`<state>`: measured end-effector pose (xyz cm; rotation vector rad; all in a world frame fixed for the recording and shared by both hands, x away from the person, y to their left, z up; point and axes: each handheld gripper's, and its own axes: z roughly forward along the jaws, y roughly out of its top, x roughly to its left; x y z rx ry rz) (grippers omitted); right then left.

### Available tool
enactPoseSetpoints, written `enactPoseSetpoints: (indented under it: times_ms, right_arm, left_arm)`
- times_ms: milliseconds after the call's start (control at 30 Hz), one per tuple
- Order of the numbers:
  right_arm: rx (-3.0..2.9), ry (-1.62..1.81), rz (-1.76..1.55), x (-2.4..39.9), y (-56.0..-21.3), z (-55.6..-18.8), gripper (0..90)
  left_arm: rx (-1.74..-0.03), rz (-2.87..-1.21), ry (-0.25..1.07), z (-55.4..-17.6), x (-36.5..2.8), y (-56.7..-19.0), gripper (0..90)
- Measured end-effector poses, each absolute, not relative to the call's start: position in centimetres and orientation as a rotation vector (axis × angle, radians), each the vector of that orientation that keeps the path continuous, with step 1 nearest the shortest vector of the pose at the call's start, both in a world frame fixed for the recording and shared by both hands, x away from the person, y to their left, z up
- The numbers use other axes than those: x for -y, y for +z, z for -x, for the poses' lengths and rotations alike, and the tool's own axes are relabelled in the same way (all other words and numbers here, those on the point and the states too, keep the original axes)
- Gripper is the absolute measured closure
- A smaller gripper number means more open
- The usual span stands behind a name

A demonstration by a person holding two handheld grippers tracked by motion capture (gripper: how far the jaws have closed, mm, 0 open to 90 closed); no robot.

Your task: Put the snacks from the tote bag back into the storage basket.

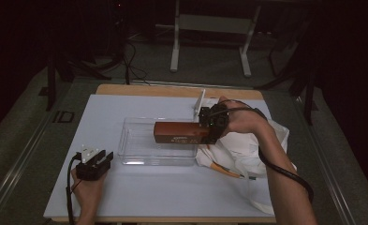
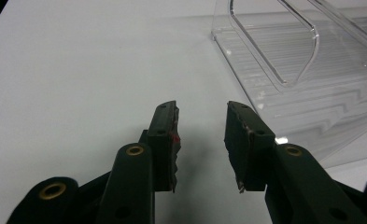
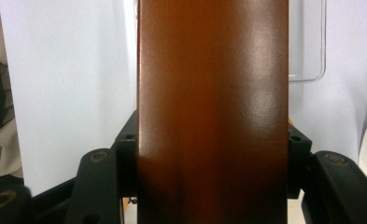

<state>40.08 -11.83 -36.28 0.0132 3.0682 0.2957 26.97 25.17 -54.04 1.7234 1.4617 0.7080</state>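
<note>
We've got a white-topped wooden table (image 1: 139,197) with a clear plastic bin (image 1: 139,152) and a crumpled white cloth bag (image 1: 266,154) sitting on it.

On the table: 1 brown box (image 1: 178,132), 1 clear bin (image 1: 139,149), 1 white bag (image 1: 247,150), 2 hand-held grippers.

A line of pale print runs along the side of the brown box (image 1: 178,132) at the centre of the high view, too small and blurred to read.
</note>
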Motion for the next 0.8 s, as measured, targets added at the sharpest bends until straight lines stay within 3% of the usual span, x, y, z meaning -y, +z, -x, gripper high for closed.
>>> enactPoseSetpoints:
  times_ms: [800]
  right_arm:
    - [-3.087,0.293,0.025,10.0,-37.5,-40.1,43.2]
  left_arm:
    - [-1.46,-1.723,0.708,-27.0,-25.2,-54.0,64.6]
